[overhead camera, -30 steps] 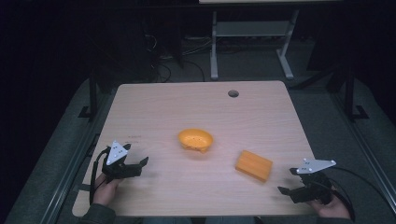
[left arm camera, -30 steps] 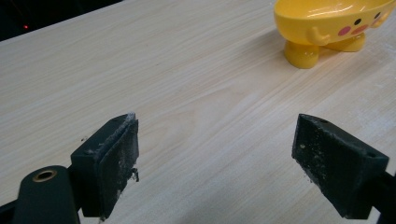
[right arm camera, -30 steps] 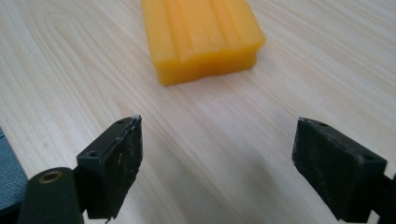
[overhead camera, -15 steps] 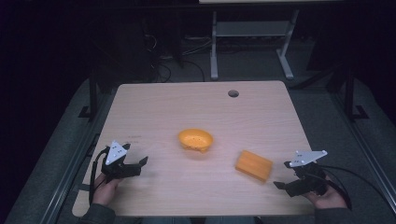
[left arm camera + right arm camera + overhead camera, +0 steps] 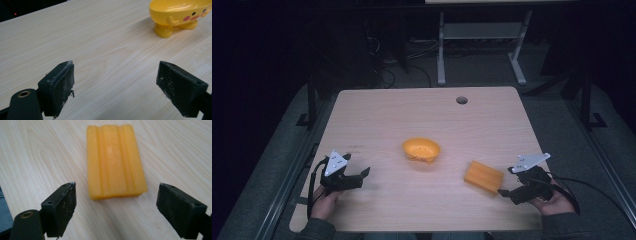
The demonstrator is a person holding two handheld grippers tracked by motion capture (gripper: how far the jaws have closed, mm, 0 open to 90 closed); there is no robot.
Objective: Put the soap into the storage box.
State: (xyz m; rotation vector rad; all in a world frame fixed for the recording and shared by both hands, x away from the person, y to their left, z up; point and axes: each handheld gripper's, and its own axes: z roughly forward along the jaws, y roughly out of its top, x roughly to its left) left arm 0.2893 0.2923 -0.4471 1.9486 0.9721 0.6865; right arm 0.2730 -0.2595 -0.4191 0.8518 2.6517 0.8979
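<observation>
The fingers (image 5: pixel 61 207) of the right gripper (image 5: pixel 511 193) stand wide apart with nothing between them, aimed along the pale wooden surface (image 5: pixel 492 125) at an orange ridged block (image 5: pixel 115 160) that lies flat just ahead of their tips, its near short end facing the gap. In the high view this block (image 5: pixel 483 176) rests near the front right part of the surface, just beside the right gripper and not touching it, while a hand (image 5: pixel 557 204) holds the tool from below and a cable trails off to the right. The left gripper (image 5: pixel 362 175) sits at the front left, held low over the wood, and its fingers (image 5: pixel 60 85) are likewise spread wide and empty. Ahead of them and off to one side stands a yellow footed bowl (image 5: pixel 180 12) with pink cheeks and dark dots painted on its side. From above the bowl (image 5: pixel 421 149) stands upright near the middle of the surface, well apart from both grippers and near the block.
</observation>
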